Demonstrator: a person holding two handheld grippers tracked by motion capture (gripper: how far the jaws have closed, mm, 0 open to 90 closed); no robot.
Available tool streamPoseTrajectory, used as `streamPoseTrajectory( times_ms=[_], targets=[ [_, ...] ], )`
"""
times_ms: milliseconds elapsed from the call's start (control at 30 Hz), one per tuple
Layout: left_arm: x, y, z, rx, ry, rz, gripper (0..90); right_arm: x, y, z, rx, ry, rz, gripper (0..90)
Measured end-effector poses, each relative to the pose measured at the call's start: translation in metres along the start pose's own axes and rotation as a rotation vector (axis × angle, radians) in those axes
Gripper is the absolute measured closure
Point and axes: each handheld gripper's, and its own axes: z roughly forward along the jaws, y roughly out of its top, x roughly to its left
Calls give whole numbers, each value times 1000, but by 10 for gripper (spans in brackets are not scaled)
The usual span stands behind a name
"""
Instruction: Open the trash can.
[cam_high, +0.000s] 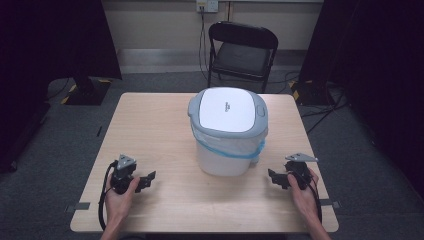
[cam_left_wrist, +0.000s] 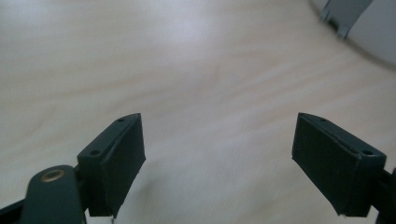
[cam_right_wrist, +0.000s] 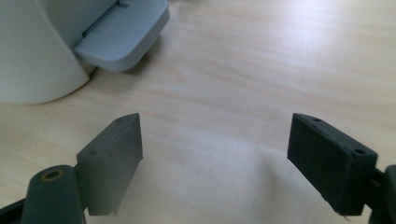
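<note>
A small white bin (cam_high: 227, 150) with a grey-rimmed white lid (cam_high: 227, 109) and a blue-edged bag liner stands at the middle of the wooden table (cam_high: 150, 120). My left gripper (cam_high: 148, 179) rests low on the table at the front left, jaws wide open and empty, pointing toward the bin. My right gripper (cam_high: 274, 177) sits at the front right, also open and empty, facing the bin. In the left gripper view, bare wood lies between the jaws and the bin's base (cam_left_wrist: 373, 32) shows at the top right. The bin's grey foot pedal (cam_right_wrist: 123, 35) shows in the right gripper view.
A black folding chair (cam_high: 242, 50) stands behind the table's far edge. Dark stands and cables lie on the floor at both back corners. Tape marks sit at the table's front corners (cam_high: 77, 206).
</note>
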Motion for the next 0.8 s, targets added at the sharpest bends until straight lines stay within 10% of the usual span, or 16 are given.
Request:
streamPoseTrajectory(
  times_ms=[433,800],
  targets=[
    [-52,63,35,-72,-123,80,179,13,40,16,-72,57,-6,214],
    [-58,78,64,-104,-105,72,188,9,62,31,-104,86,-3,227]
  ],
)
